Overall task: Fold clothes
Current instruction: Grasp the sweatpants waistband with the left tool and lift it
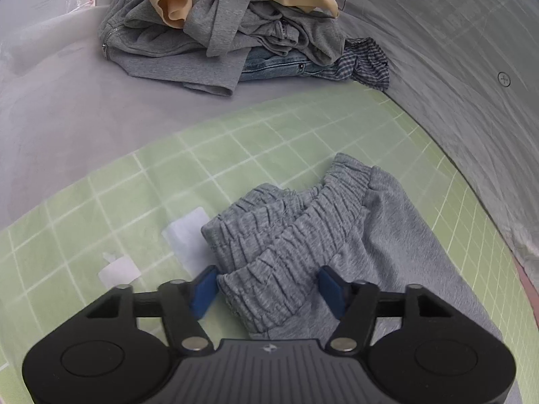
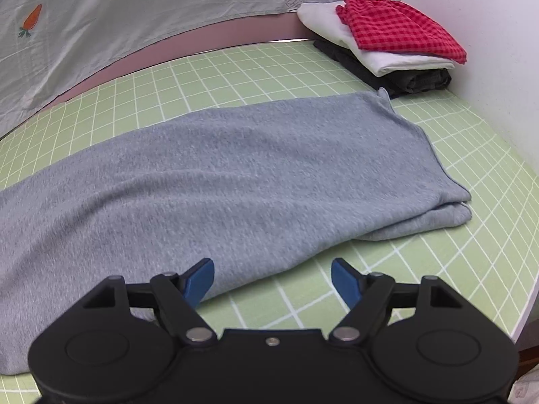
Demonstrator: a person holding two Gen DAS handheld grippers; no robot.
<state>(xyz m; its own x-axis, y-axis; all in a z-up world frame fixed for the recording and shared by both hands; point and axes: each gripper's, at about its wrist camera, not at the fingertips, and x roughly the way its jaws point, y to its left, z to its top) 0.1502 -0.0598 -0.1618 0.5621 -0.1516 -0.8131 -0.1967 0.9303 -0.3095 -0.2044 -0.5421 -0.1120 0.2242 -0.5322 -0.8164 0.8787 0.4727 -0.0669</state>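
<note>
Grey pants (image 2: 235, 175) were laid folded lengthwise on the green mat (image 2: 438, 141), waistband (image 1: 289, 215) between the spread fingers of the left gripper (image 1: 269, 289), the right gripper (image 2: 273, 279) held apart at their near edge, folded stack (image 2: 387, 43) at the far corner.

Green grid mat (image 2: 303, 67) with white lines covers the work surface. Grey sweatpants (image 2: 235, 175) lie flat on it lengthwise, elastic waistband (image 1: 289, 222) bunched at one end, folded leg ends at the other. Two white paper scraps (image 1: 188, 235) lie on the mat just beside the waistband. Folded stack in the mat's far corner: dark garment (image 2: 404, 77) at the bottom, white one (image 2: 370, 50) on it, red checked one (image 2: 397, 27) on top. Beyond the mat, a grey sheet (image 1: 67, 118) carries an unfolded pile (image 1: 229, 33): grey zip hoodie, jeans, checked shirt, tan garment on top.
</note>
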